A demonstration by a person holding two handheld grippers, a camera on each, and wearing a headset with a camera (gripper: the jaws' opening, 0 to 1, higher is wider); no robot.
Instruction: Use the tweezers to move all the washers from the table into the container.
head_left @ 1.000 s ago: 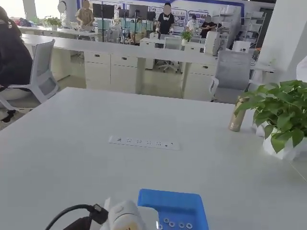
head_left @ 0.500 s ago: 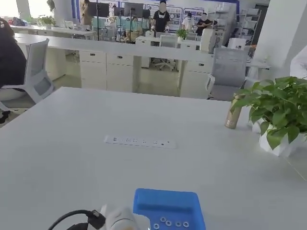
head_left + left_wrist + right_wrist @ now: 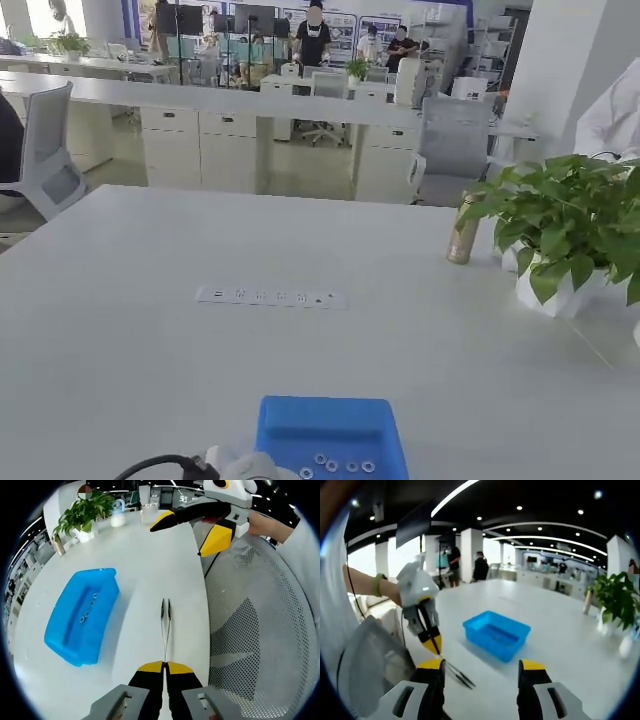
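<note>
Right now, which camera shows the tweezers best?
The left gripper view. The tweezers run straight up its middle from the shut left tool, and you see their full length against the white table. The right gripper view shows them small and slanted under that tool's tip. The head view looks at the blue container.

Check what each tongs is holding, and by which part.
Left tongs are shut on the tweezers, gripping their rear end, tips pointing forward. Right tongs are open, holding nothing.
</note>
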